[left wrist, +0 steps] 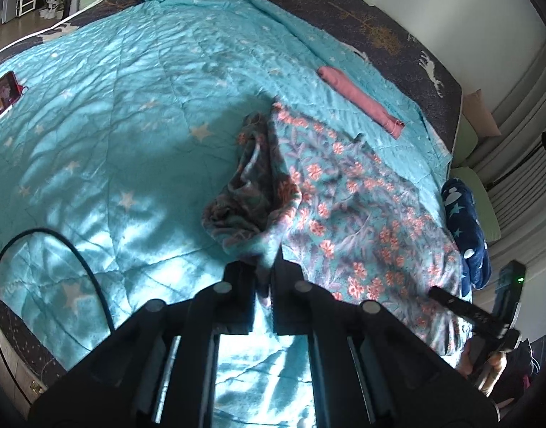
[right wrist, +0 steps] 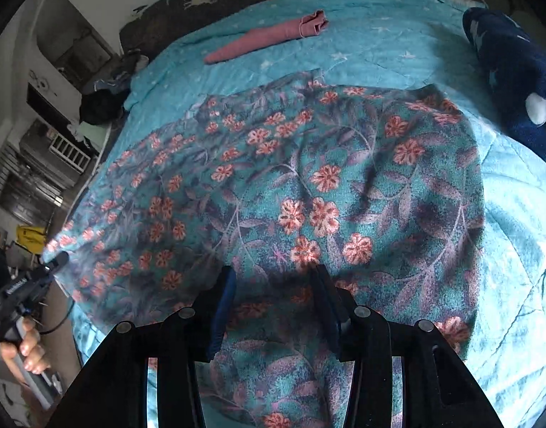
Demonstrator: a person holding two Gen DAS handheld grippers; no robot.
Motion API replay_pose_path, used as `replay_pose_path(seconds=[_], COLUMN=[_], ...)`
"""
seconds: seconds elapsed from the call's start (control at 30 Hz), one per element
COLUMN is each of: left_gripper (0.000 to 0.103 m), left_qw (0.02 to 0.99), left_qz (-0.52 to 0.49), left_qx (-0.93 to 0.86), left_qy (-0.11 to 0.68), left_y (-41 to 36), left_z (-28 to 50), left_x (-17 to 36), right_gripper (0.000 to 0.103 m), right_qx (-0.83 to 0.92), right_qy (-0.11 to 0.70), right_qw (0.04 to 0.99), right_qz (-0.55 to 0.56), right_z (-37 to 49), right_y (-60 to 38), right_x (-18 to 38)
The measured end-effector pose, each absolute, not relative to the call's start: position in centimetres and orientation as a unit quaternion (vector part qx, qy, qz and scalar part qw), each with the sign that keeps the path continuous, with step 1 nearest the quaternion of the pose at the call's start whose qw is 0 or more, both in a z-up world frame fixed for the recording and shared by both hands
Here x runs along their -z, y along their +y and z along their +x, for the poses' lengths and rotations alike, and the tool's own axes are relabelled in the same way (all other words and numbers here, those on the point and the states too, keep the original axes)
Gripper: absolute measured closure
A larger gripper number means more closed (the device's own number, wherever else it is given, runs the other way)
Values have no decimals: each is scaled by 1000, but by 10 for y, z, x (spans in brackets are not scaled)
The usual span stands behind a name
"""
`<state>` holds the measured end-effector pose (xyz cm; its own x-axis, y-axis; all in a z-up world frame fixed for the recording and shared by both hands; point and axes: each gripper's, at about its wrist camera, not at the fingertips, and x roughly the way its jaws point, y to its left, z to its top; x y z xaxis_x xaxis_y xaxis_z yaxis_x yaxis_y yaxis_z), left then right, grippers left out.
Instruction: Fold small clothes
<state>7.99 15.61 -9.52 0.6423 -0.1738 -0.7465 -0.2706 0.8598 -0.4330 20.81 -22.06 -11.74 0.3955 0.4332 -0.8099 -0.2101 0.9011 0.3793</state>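
Left fingers: we see them pinched shut on a corner of the teal floral fabric garment
Right fingers: we see them parted above the cloth, gripping nothing
Garment: we find it spread on the turquoise star-print quilt covering the bed, one end bunched
Nearby: we note a folded pink cloth lying apart

You see a bed under a turquoise quilt with white stars; sunlight falls on it in patches. A dark sheet with white deer shows at its edge, white wall behind, wooden floor beside.
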Motion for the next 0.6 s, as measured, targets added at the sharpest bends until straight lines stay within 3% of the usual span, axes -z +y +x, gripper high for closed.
replay_pose_path(seconds=[0.07,0.13,0.2,0.43,0.5,0.6], left_gripper=[94,79,74,76,88,93], left_qw=[857,850,846,852,855,855], left_qz=[-275,-286,-291,-297,-298,-311], left_qx=[-29,-32,-33,-16,-12,-1], left_qy=[434,442,445,431,424,414], left_y=[158,160,161,163,165,171], left_z=[83,85,85,90,90,89], left_x=[104,111,115,116,114,111], right_gripper=[58,58,58,53,51,44], right_qx=[-200,-202,-198,-192,-186,-187], right_qy=[512,512,510,503,492,477], right_qw=[828,826,829,839,848,859], right_qz=[115,118,117,81,60,26], right_z=[207,203,201,206,207,205], right_y=[-223,-229,-233,-222,-210,-189], right_x=[113,110,106,83,76,70])
